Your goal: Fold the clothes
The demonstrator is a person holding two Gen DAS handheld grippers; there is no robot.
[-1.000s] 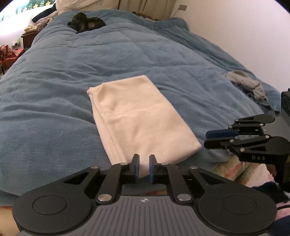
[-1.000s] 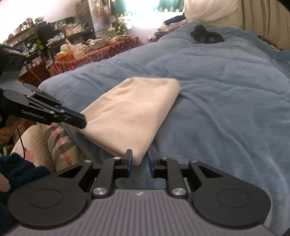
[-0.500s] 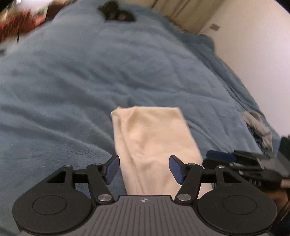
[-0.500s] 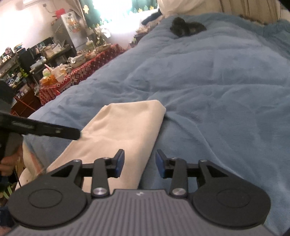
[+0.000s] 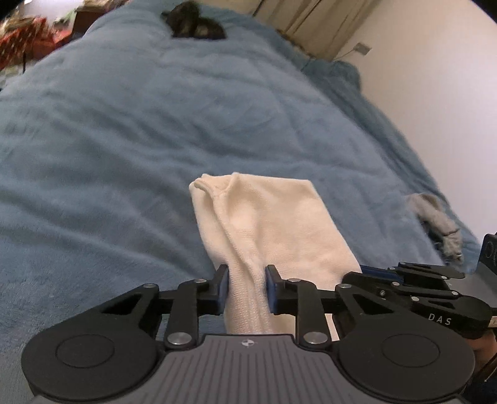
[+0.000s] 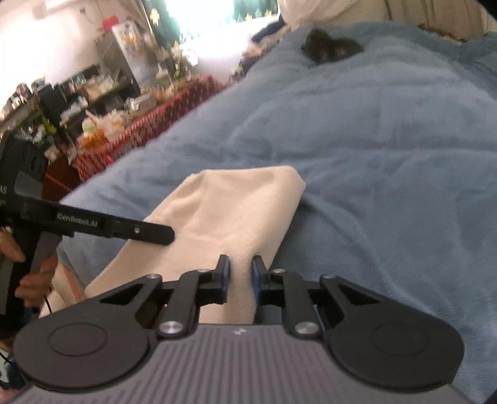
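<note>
Both claws had opened wide a moment before and were now closing, the left claw point(image 5: 245, 287) and right claw point(image 6: 240, 276) each pinching the near edge of the cloth point(image 5: 273, 223) on the bed point(image 5: 124, 140), ready to fold.

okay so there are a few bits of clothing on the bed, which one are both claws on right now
The cream folded garment, at its near edge. Both the left claw and right claw are closing on it; the grey one and dark one lie untouched.
</note>
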